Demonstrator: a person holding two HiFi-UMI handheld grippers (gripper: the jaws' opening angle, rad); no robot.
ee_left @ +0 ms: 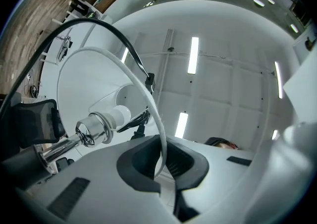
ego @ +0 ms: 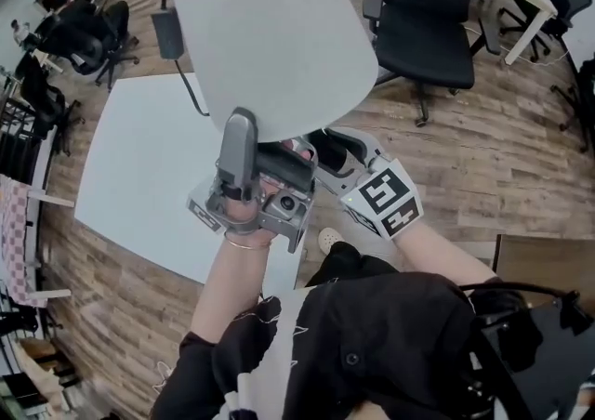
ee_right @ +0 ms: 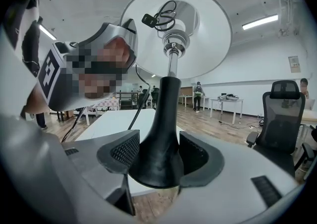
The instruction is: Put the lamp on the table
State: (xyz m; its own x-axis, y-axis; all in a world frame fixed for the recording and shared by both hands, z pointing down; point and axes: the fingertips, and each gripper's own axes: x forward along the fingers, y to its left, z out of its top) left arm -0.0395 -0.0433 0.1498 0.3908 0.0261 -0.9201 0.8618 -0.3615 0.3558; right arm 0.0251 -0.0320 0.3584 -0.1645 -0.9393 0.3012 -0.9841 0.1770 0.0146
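Observation:
The lamp has a wide white shade (ego: 270,32), a chrome stem (ee_right: 171,62) and a black flared foot (ee_right: 157,143). It hangs in the air by the right edge of the white table (ego: 139,177). My left gripper (ego: 240,125) is shut on the shade's lower rim (ee_left: 157,134), and the thin white edge runs between its pads. Inside the shade I see the bulb (ee_left: 118,116) and its chrome socket (ee_left: 91,130). My right gripper (ego: 314,144) is shut on the black foot, with the pads (ee_right: 119,152) pressed on both sides. The lamp's black cable (ego: 191,88) trails to an adapter (ego: 167,32).
A black office chair (ego: 428,28) stands on the wooden floor behind the lamp, and another chair (ee_right: 285,114) shows at the right. More desks (ee_right: 233,104) and people are far back in the room. The person's dark-clothed legs (ego: 372,334) fill the bottom of the head view.

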